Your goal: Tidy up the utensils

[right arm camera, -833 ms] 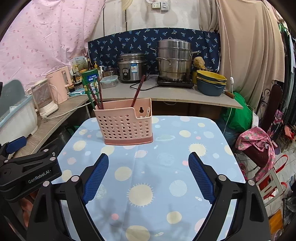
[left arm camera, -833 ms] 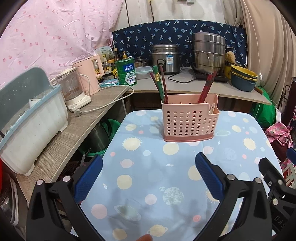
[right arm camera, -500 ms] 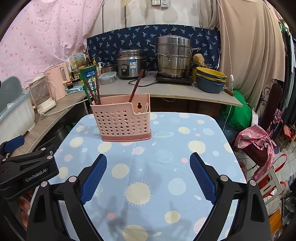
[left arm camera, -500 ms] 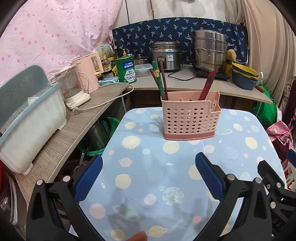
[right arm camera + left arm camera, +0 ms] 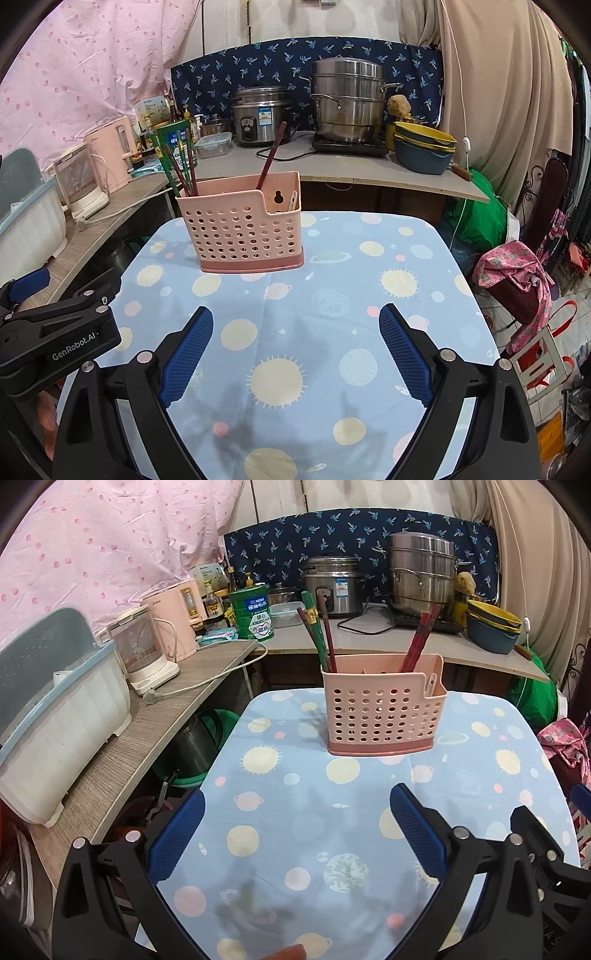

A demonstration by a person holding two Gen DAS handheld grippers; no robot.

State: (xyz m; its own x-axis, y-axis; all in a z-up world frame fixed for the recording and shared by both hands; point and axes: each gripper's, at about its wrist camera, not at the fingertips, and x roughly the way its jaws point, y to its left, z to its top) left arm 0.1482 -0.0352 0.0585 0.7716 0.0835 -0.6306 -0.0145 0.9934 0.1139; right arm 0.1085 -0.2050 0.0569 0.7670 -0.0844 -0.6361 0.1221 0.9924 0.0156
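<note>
Pink perforated utensil caddy (image 5: 382, 710) stands upright at the far end of the tabletop (image 5: 295, 812), on the blue planet-print cloth. Green and dark red chopsticks (image 5: 317, 635) lean in its left compartment; red chopsticks (image 5: 419, 642) lean in the middle one. Left claw (image 5: 297, 832): spread wide, nothing between its pads. Right claw (image 5: 295, 349): has just been opening, now spread wide, also empty. Both hover over the near cloth, well apart from the caddy.
</note>
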